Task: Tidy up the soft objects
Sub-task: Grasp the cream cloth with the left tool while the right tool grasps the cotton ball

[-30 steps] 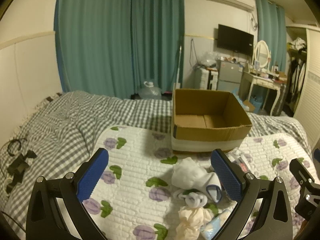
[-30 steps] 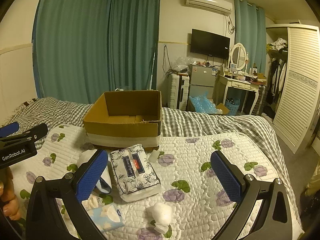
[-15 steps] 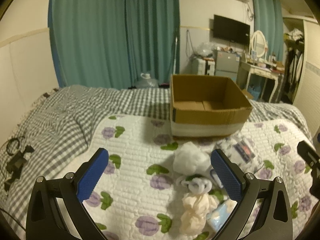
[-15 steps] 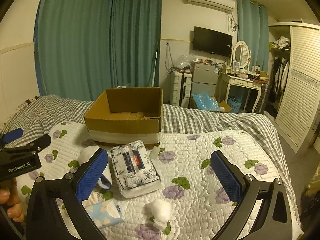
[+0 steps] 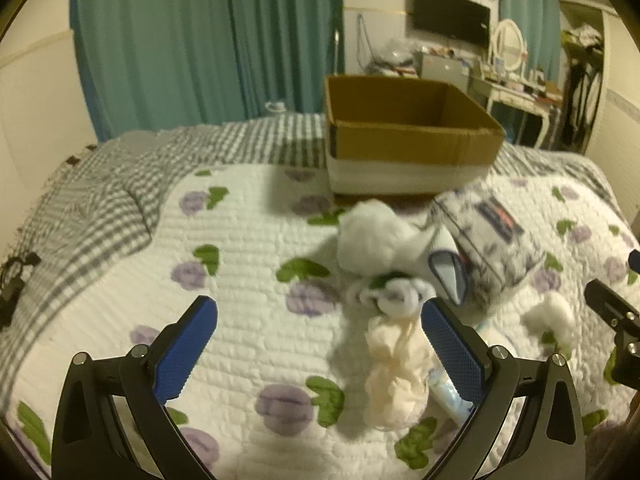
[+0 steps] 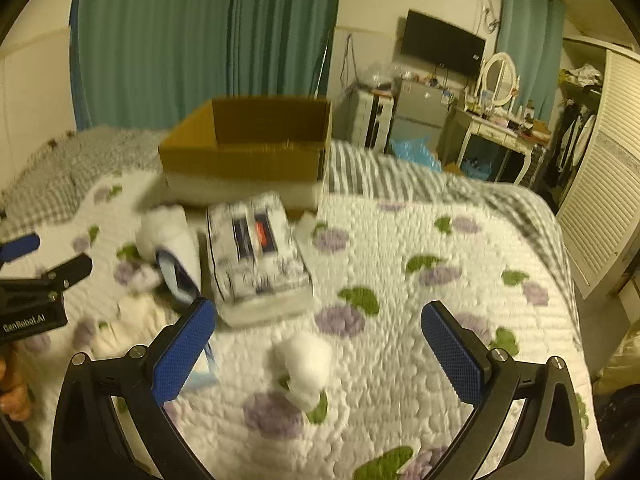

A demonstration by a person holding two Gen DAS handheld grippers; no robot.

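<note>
While both wide-open grippers, left gripper and right gripper, hold nothing, "GenRobot.AI" reads on the left. Cardboard box interior hidden; tissue pack, socks lie on quilt.

The right gripper hangs over the quilted bed, its blue-padded fingers spread wide with nothing between them. A white cotton ball lies on the quilt in the gap, just below centre. At 11 o'clock a floral tissue pack rests flat, touching a white sock on its left. Behind both, at 12 o'clock, sits an open cardboard box. The left gripper enters at 9 o'clock — its opening cannot be judged. A cream cloth lies below it — blurred.
</note>
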